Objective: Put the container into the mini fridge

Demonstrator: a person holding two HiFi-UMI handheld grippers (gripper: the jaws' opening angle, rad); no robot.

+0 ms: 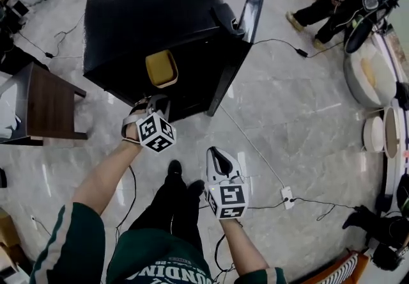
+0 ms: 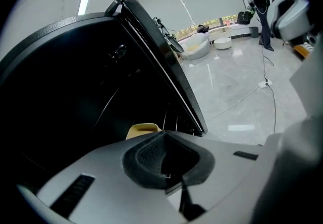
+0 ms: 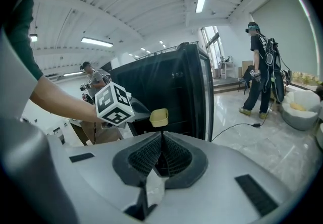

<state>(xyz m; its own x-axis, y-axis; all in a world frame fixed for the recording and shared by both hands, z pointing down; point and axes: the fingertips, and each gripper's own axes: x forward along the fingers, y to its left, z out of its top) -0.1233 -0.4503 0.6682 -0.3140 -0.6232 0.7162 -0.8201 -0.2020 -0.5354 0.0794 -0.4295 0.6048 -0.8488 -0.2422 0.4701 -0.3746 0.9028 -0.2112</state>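
Your L gripper (image 1: 155,107) has jaws together w/ nothing in them, just in front of the open mini fridge (image 1: 160,7). The yellow container (image 1: 161,68) sits inside it, apart from the gripper. Your R gripper (image 1: 220,161) is closed & empty too, over the floor (image 1: 307,123).

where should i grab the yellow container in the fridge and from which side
Take the yellow container by its near wall at the rim, one jaw inside, one outside. It sits upright, top open, in the mini fridge, whose roof covers it, so come in level through the open front, where the left gripper is.
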